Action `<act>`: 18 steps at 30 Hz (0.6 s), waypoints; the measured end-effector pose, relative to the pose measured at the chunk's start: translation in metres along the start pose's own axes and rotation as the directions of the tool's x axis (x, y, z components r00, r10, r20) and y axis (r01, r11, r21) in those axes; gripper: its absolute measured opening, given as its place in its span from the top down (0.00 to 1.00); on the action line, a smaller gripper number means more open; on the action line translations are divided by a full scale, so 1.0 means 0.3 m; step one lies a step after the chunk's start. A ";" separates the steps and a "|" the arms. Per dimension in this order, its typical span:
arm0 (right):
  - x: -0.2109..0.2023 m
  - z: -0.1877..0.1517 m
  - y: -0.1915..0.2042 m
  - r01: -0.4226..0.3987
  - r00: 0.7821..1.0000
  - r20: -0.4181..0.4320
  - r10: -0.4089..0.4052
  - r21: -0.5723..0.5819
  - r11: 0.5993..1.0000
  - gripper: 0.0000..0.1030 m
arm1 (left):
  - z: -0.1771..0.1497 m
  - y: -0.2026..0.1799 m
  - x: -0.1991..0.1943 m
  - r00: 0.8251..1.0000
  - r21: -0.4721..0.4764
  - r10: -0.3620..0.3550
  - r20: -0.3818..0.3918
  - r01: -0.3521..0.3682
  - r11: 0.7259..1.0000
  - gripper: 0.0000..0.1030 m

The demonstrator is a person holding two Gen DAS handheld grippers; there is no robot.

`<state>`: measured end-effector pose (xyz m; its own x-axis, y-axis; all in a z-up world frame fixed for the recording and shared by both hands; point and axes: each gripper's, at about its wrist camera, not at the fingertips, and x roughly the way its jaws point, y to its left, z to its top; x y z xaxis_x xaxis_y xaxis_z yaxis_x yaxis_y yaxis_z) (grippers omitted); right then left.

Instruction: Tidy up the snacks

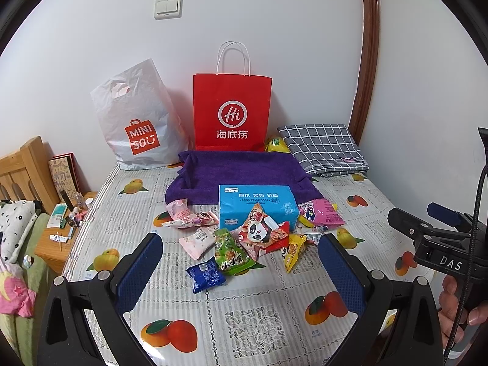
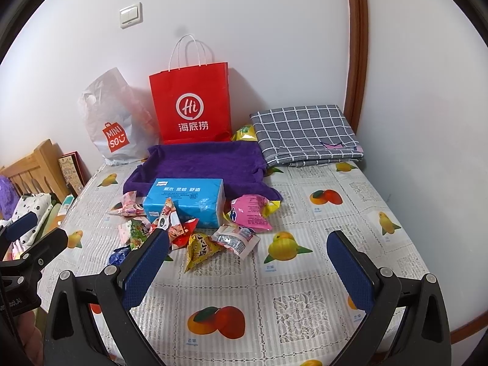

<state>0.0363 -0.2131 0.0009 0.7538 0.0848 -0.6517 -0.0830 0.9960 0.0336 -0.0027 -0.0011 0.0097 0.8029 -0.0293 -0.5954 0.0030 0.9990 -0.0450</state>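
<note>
Several snack packets lie in a loose pile on the fruit-print table cover, around a blue tissue pack. Among them are a green packet, a blue packet, a panda packet, a yellow packet and a pink packet. My left gripper is open and empty, just short of the pile. My right gripper is open and empty, near the pile's right side. A purple cloth tray sits behind the pile.
A red paper bag and a white Miniso bag stand against the wall. A folded checked cloth lies at the back right. A bedside table and a bed are to the left.
</note>
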 end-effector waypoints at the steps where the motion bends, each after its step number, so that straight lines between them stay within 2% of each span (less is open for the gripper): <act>1: 0.000 0.000 0.000 -0.001 1.000 0.000 0.001 0.001 1.000 0.01 | 0.003 -0.002 -0.001 1.000 0.001 0.000 0.000 0.000 1.000 0.01; 18: -0.005 0.003 -0.005 -0.013 1.000 0.000 0.013 0.005 1.000 0.01 | -0.003 0.001 -0.001 1.000 -0.002 0.000 0.002 0.000 1.000 0.01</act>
<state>0.0357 -0.2148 0.0025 0.7523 0.0980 -0.6515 -0.0895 0.9949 0.0463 -0.0035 -0.0007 0.0094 0.8042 -0.0296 -0.5936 0.0019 0.9989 -0.0472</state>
